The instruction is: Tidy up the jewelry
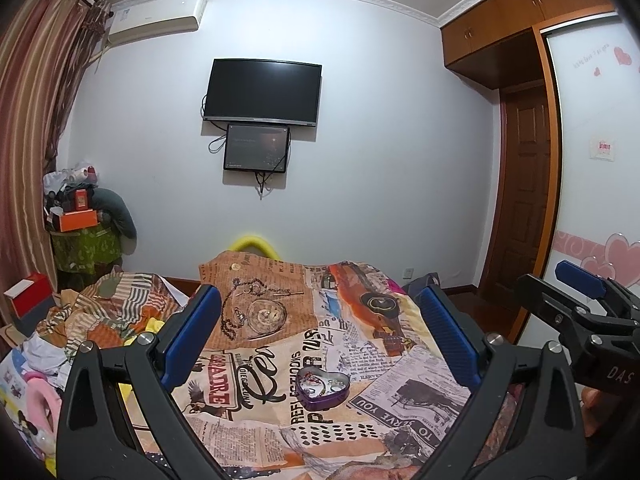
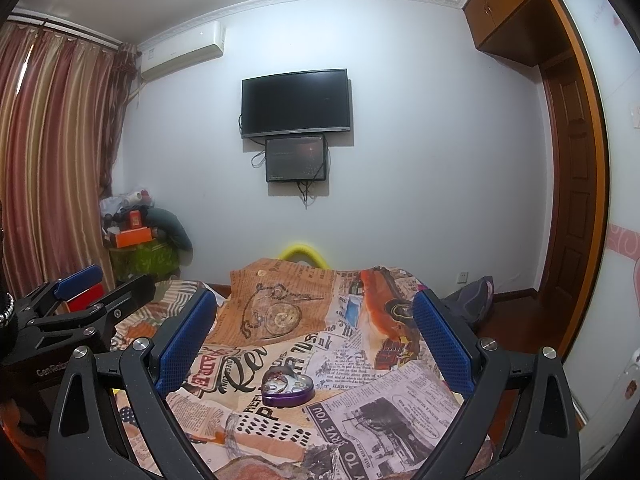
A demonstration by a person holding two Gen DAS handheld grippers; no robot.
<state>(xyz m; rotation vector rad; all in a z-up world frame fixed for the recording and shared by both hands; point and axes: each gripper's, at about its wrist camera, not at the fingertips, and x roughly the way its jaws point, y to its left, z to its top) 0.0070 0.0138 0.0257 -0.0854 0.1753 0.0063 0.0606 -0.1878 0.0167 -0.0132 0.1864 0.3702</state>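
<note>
Left tool [image 1: 320, 336] spread wide, empty; right tool [image 2: 316, 340] likewise. Purple heart-shaped tin [image 1: 323, 389], jewelry inside, open on bed [image 1: 400, 396] near front edge. Risk: soft bedspread gives under tool, tin tips, chains spill.

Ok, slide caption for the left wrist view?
Open left hand-held gripper above heart-shaped purple tin of jewelry on printed bedspread.

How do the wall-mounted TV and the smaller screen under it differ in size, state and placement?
The TV is clearly the larger; the smaller screen is narrower and shorter. The TV is fully dark, while the smaller screen shows a dim picture with a reddish glow. The TV sits higher, and the smaller screen hangs just below its bottom edge, with cables trailing beneath. Both are black-framed, landscape, and on the same white wall.
</note>
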